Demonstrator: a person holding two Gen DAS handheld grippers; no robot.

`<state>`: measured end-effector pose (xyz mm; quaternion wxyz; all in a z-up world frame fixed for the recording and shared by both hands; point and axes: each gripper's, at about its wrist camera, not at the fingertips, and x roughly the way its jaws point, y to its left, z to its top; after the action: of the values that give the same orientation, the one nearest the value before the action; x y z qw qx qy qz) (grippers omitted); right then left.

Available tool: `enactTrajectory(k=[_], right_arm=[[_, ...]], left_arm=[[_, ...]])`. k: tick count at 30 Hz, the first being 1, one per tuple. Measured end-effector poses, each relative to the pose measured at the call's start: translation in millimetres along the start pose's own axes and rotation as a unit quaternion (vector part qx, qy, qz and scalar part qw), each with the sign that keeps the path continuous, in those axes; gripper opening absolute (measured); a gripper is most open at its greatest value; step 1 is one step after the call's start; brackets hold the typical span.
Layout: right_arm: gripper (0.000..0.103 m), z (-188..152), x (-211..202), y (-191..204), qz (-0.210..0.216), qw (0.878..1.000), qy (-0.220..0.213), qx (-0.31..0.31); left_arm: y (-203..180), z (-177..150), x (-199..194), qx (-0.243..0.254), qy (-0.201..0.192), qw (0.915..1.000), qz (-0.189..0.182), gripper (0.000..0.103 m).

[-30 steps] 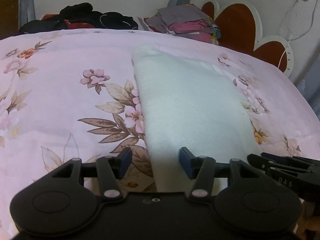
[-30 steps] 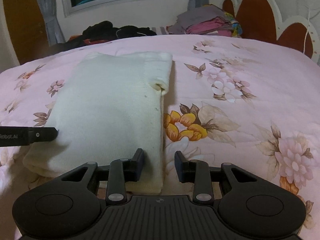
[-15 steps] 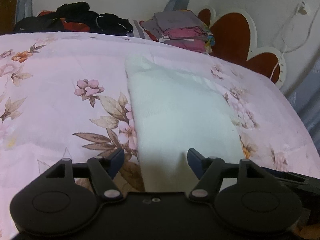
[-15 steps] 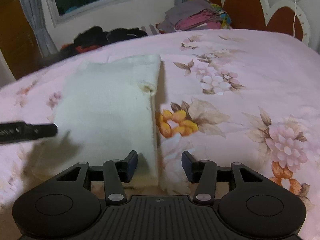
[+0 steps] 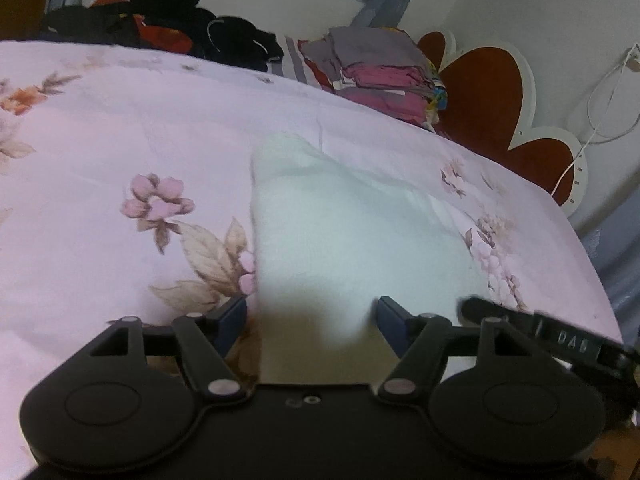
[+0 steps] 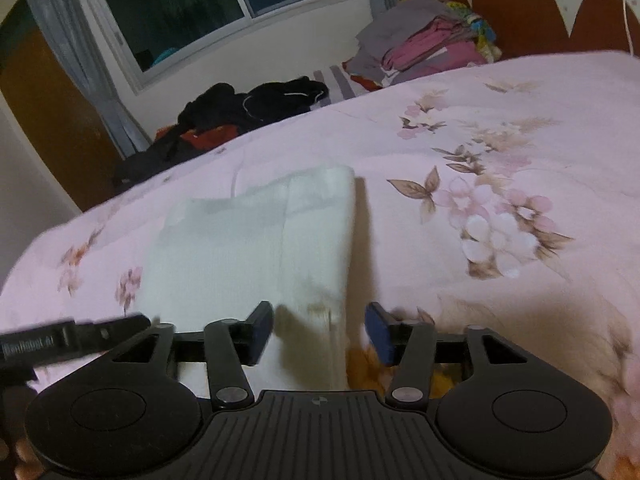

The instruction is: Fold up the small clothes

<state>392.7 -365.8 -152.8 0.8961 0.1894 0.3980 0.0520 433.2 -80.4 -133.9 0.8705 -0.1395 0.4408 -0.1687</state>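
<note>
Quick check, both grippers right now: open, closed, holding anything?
Left gripper: open, straddling the white garment's near-left edge.
Right gripper: open, straddling its near-right edge.

One white garment (image 5: 352,240), two tools, two clothes piles (image 6: 424,52)

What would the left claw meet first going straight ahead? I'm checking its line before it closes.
Probably the folded white knit garment: its near left edge lies between the open left claw fingers, though height above it is unclear.
</note>
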Motion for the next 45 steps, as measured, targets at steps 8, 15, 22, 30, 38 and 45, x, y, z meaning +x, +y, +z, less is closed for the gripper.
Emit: enactTrajectory(k=[8, 15, 22, 30, 38, 45], right_arm=[[0.073, 8.9, 35.0, -21.9, 0.056, 0.997, 0.017, 0.041], [0.049, 9.2, 40.6, -18.6, 0.088, 0.995, 0.028, 0.047], [0.031, 14.8, 28.2, -5.7, 0.093, 0.995, 0.019, 0.037], [0.031, 18.4, 5.4, 23.4, 0.118, 0.992, 0.001, 0.033], [0.031, 8.3, -5.1, 93.8, 0.146, 0.989, -0.008, 0.022], [0.031, -18.6, 1.7, 188.0, 0.160, 0.987, -0.010, 0.010]], left_arm=[[11.6, 1.9, 23.8, -0.027, 0.018, 0.9987, -0.038, 0.069], [14.8, 5.2, 24.3, -0.051, 0.026, 0.9973, -0.046, 0.044], [1.3, 7.6, 12.5, -0.031, 0.011, 0.9990, -0.031, 0.034], [-4.9, 14.2, -24.8, -0.005, -0.011, 0.9995, -0.030, 0.033], [31.9, 19.4, -86.1, 0.004, -0.039, 0.9991, -0.014, 0.033], [106.1, 25.5, -143.4, 0.004, -0.055, 0.9984, -0.008, 0.033]])
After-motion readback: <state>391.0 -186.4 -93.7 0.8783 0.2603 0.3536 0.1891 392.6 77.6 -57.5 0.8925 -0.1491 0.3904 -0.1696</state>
